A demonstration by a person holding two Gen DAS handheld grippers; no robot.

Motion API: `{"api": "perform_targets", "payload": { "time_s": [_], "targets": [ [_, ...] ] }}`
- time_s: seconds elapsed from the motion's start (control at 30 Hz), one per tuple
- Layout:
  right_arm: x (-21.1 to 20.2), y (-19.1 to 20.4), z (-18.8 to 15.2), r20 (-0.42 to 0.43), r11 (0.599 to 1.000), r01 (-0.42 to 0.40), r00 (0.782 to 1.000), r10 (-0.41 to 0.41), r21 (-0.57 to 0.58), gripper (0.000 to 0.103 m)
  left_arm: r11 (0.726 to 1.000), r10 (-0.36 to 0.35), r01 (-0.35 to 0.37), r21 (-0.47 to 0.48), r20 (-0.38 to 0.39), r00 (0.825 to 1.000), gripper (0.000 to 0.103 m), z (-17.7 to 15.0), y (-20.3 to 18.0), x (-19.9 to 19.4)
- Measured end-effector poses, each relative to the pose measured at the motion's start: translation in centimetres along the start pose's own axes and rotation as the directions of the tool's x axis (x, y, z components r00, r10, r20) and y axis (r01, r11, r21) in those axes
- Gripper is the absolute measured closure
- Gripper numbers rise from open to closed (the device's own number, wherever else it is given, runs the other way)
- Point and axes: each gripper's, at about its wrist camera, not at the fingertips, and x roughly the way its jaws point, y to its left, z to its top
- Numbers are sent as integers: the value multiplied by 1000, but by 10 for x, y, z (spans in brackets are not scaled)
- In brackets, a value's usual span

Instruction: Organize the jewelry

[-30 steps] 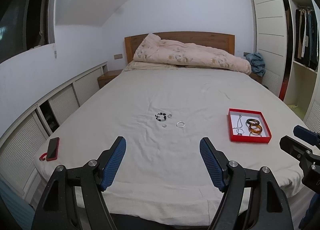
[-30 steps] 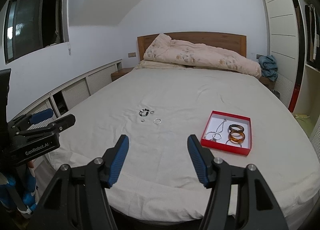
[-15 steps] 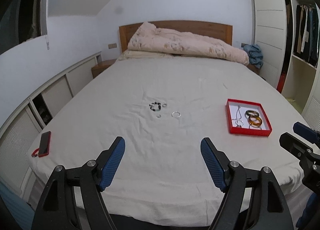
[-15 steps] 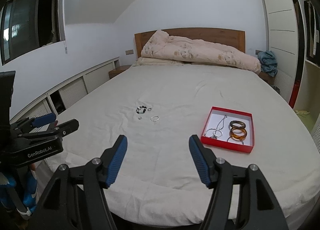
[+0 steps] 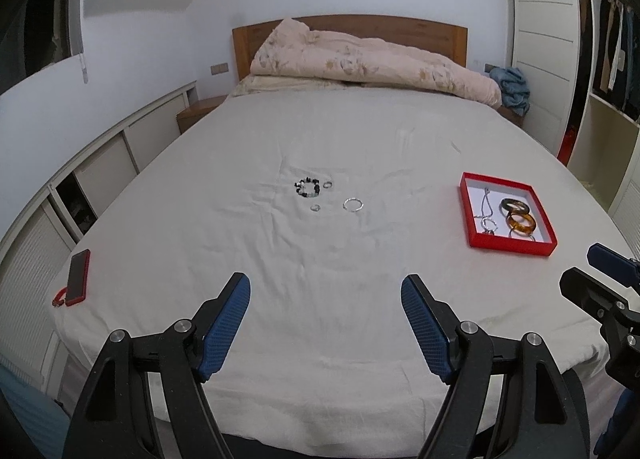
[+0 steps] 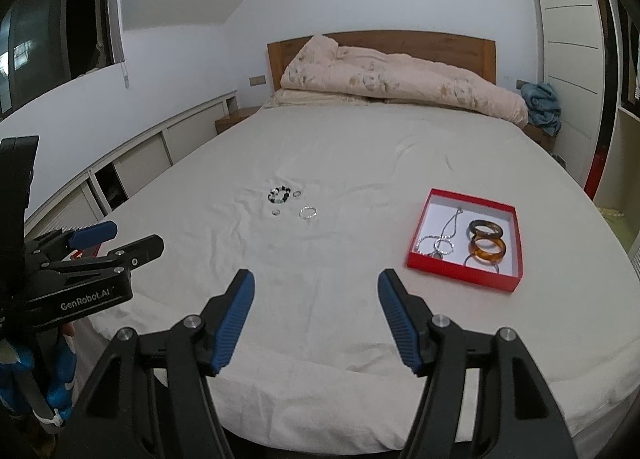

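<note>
- The left gripper [image 5: 326, 291] hangs over the near edge of the bed [image 5: 360, 147] with its blue-padded fingers [image 5: 224, 327] spread wide and nothing between them; the right gripper [image 6: 316, 289] sits the same way, jaws parted and empty, well short of every piece of jewelry.
- In the right wrist view the left gripper shows from the side at the left edge, beside the bed's near-left corner; in the left wrist view the tips of the right gripper [image 5: 592, 271] show at the right edge, just nearer than the red tray [image 5: 507, 247].
- The red tray lies on the bed sheet toward the bed's right side, ahead and to the right of both grippers; inside it lie a silver chain necklace [image 6: 442, 237], a dark bangle [image 6: 486, 228] and an amber bangle [image 6: 487, 250] touching each other, the amber one nearer the tray's front wall.
- Well left of the red tray, near the middle of the bed, a small loose cluster rests on the sheet: a beaded bracelet [image 5: 307, 187] of dark and pale beads; a small ring [image 5: 328, 184] just right of it; another small ring [image 5: 315, 208] just in front of it; a larger silver hoop [image 5: 353, 204] on the tray side of the cluster.
- Far left of the red tray, at the bed's left edge, lies a phone in a red case [image 5: 77, 272].
- Beyond the tray, at the head of the bed, a bunched pink quilt [image 5: 372, 59] lies against the wooden headboard [image 5: 420, 29].
</note>
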Motion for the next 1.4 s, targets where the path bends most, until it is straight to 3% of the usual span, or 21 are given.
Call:
{"api": "perform_targets", "payload": {
  "time_s": [0.37,0.63,0.9,1.03,1.23,1.4],
  "targets": [
    [39,-1,-6,-70,1000,-23,997,24,12,40,1000,4,-6,-27,-66,998,26,-6,17,37],
    [88,6,7,-124,998,-54,991,52,-15,41,997,-4,-5,-78,-108,994,26,-2,44,81],
    [168,7,34,-172,995,-88,982,77,-56,41,995,-59,47,-91,-137,989,34,22,57,162],
    [219,3,45,-203,990,-122,973,106,-69,41,990,-119,105,-94,-154,981,39,37,58,213],
    [292,-1,54,-244,977,-179,958,147,-112,41,986,-163,155,-58,-181,970,49,55,54,284],
    [343,-6,59,-268,966,-212,949,168,-145,41,982,-187,185,-28,-198,962,50,65,53,330]
  ]
}}
